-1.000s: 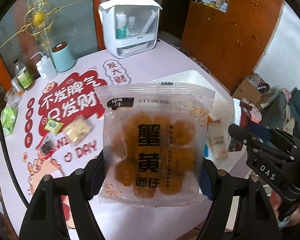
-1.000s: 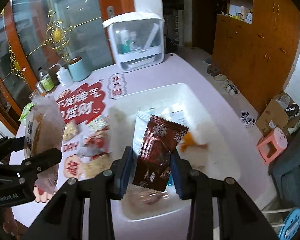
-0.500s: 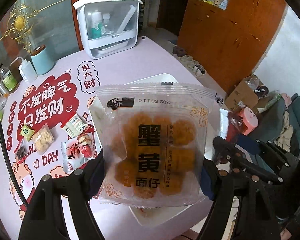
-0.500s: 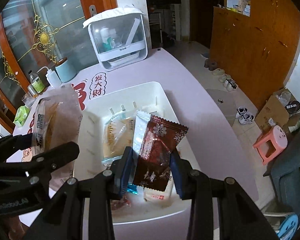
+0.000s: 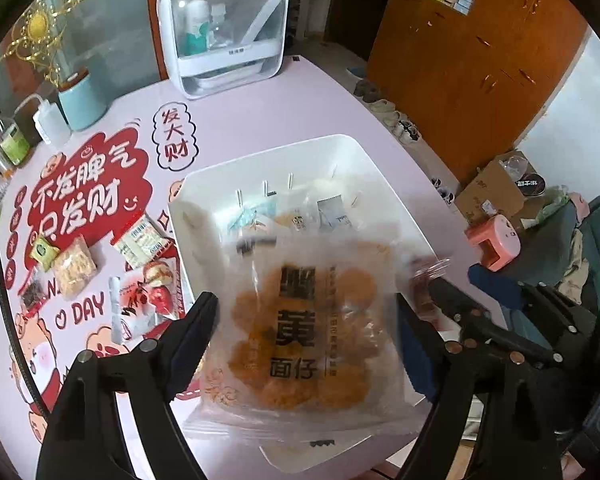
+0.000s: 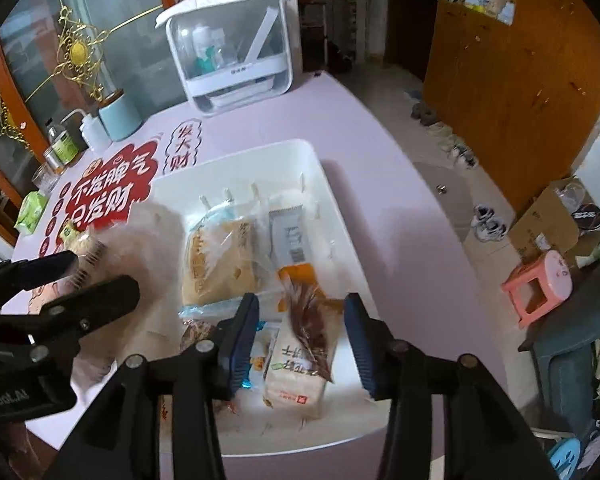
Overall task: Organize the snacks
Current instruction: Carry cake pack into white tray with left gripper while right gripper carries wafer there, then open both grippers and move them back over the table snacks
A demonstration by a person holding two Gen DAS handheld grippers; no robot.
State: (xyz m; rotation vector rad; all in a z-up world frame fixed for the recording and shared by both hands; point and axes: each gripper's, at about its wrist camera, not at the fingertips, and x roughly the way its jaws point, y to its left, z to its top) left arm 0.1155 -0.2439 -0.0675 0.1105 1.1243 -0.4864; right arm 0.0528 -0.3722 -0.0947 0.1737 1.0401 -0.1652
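Note:
A white bin [image 5: 384,184] holding several snack packs stands on the pink table; it also shows in the right wrist view [image 6: 340,216]. My left gripper [image 5: 304,316] is open above the bin, and a clear bag of orange crab-roe noodle snacks [image 5: 304,332] is blurred and free between its fingers. My right gripper [image 6: 302,340] is open over the bin's near end. A dark red snack pack [image 6: 310,316] is blurred between its fingers, free of the pads, above a white pack [image 6: 300,376].
Several loose snack packs [image 5: 76,268] lie on the table left of the bin. A white cabinet box [image 5: 220,28], a teal cup [image 5: 78,100] and bottles stand at the back. A pink stool [image 6: 540,284] and cardboard box are on the floor to the right.
Both grippers have opened. The noodle bag and the dark red pack have left the pads and are dropping toward the bin. Both grippers moved further over the bin.

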